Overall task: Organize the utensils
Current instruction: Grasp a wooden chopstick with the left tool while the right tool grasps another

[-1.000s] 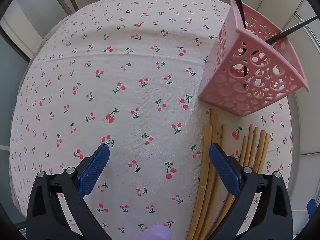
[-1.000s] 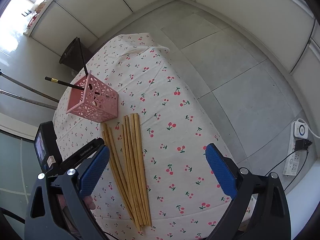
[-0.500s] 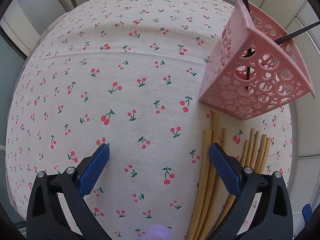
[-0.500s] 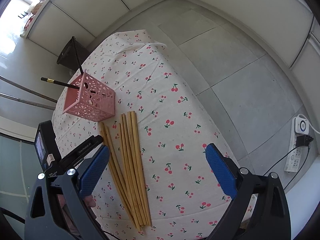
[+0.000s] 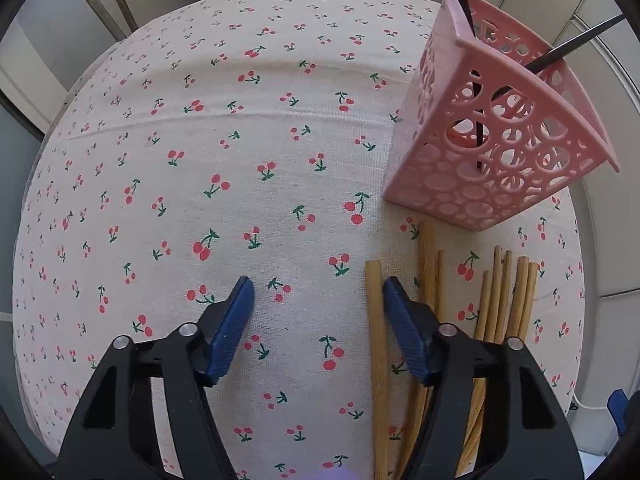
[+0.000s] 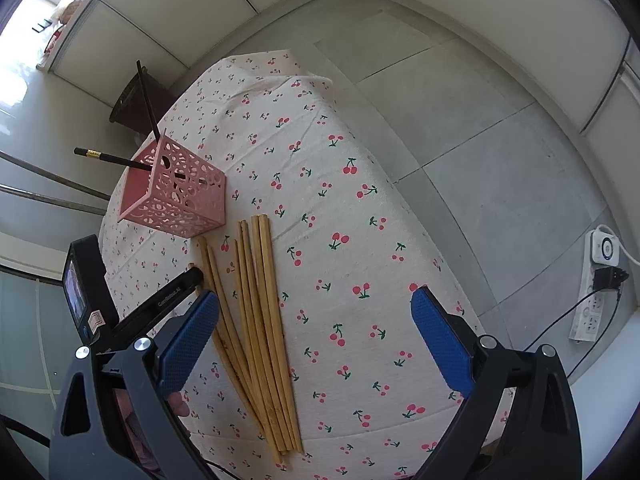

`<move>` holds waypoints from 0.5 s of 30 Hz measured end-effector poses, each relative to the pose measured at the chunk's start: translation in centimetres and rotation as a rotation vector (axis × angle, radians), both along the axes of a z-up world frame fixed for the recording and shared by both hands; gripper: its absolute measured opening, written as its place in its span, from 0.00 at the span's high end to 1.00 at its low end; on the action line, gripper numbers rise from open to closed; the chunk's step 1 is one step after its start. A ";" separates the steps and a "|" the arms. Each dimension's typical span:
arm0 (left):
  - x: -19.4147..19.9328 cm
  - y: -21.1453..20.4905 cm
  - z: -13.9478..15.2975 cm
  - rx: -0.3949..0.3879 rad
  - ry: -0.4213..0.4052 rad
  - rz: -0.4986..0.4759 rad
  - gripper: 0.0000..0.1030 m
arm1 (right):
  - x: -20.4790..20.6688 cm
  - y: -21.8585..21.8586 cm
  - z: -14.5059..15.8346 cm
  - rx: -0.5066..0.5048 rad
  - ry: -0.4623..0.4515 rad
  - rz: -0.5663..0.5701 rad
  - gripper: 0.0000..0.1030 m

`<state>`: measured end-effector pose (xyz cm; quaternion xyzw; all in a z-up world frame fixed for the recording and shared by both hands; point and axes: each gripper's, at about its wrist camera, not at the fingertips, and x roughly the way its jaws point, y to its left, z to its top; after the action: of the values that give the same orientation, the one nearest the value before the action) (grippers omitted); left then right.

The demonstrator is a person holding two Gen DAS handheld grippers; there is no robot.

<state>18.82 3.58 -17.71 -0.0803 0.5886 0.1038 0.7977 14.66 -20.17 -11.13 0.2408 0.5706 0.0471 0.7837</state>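
we work over a table draped in a cherry-print cloth, which fills most of both views. toward two o'clock in the left wrist view stands the pink perforated basket, upright on the cloth, with two black chopsticks already leaning inside it. the wooden chopsticks lie flat on the cloth at about five o'clock of that view, their far tips just short of the basket's base.

our left gripper points steeply down, and its jaws have just been closing from fully spread to partly open. the leftmost wooden stick lies just inside the right pad, but the pads do not press on it yet, so nothing is held. our right gripper hangs spread wide and empty, the bundle showing at its eleven o'clock.

we judge the step in hand to be picking one wooden stick with the left gripper. to do it well, we should shift toward three o'clock until that single stick sits midway between the pads, lower until the tips brush the cloth, then close. we should keep the neighbouring sticks outside the right pad, or two may come up together. gripping near the middle should stop the stick swinging as we lift, upend it and drop it into the basket.
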 end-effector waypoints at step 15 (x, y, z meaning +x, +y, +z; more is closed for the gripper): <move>-2.5 3.7 1.2 -0.049 0.000 -0.072 0.93 | 2.0 2.2 -2.3 -0.057 0.055 -0.001 0.09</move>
<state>16.36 7.33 -16.52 -0.0787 0.5934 0.0607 0.7988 16.63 -17.99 -13.42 0.2199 0.5930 0.0240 0.7742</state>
